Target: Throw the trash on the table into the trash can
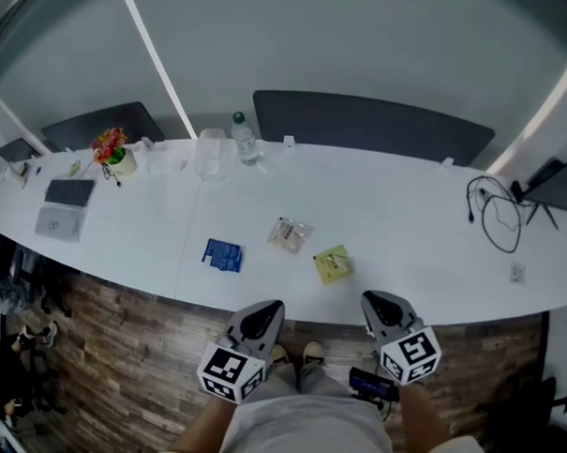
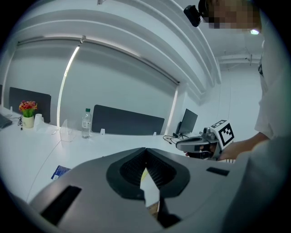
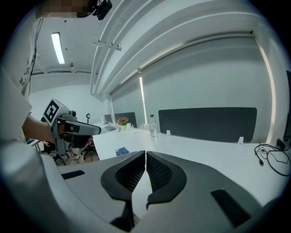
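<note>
My L gripper (image 1: 271, 308) & R gripper (image 1: 371, 299) both clenched empty, near table (image 1: 414, 250) edge; blue packet (image 1: 223, 255), yellow packet (image 1: 333, 263) on table.

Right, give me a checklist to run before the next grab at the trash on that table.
1. Left gripper empty: ok, nothing between its jaws.
2. Right gripper empty: ok.
3. Jaws open for a pick: not ok, both shut.
4. Trash free to take: ok; blue packet, clear wrapper and yellow packet lie apart on the table.
5. Trash can located: cannot tell, none in view.
</note>
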`<state>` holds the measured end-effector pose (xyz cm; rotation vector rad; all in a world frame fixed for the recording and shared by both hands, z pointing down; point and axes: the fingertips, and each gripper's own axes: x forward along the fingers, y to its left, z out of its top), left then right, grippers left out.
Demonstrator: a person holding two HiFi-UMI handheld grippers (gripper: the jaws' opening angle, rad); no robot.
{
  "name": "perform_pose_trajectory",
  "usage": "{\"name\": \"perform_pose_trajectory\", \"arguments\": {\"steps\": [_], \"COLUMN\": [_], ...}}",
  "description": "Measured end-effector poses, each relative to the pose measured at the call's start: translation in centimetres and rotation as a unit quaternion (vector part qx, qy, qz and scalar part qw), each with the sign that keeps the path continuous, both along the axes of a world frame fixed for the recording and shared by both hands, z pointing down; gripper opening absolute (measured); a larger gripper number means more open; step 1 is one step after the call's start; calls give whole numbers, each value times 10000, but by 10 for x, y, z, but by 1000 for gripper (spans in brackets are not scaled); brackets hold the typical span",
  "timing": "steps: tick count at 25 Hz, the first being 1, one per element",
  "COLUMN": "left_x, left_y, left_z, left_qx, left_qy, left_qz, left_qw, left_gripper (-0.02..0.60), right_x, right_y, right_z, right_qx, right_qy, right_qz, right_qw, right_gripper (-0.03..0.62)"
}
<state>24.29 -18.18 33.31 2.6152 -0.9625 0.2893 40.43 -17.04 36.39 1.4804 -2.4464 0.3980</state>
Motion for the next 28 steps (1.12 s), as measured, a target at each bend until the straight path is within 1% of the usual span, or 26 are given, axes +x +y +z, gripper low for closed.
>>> {"name": "perform_pose_trajectory", "arguments": {"steps": [4,8,11,16,23,24,26,28], "left_x": [2,7,12,22,26,27,26,26], "left_y": [-10,-20,-27,-31,-34,-33,-33,-34], "left_z": [7,18,28,42,64,66,70,74], "left_qx": [-77,-141,-175,-257,-439,-455,-478,-489], "left_qy": [-27,5,-62,-115,-188,-204,-244,-273], "left_qz": [73,77,113,159,157,152,135,118], "left_qw": [9999,9999,9998,9995,9987,9986,9985,9984], "left_gripper": [3,3,3,3,3,3,3,3], "right_x": [0,4,7,14,9,8,7,8], "right_y": [-8,-18,-27,-41,-61,-63,-65,-68], "right_z": [11,21,31,51,79,85,98,111], "right_qx": [-169,-217,-305,-410,-523,-573,-705,-815], "right_qy": [89,172,250,325,395,413,433,475], "right_qz": [61,39,41,73,1,-30,-83,-85], "right_qw": [9998,9996,9992,9986,9978,9975,9965,9955], "right_gripper": [32,32,32,32,36,47,137,158]}}
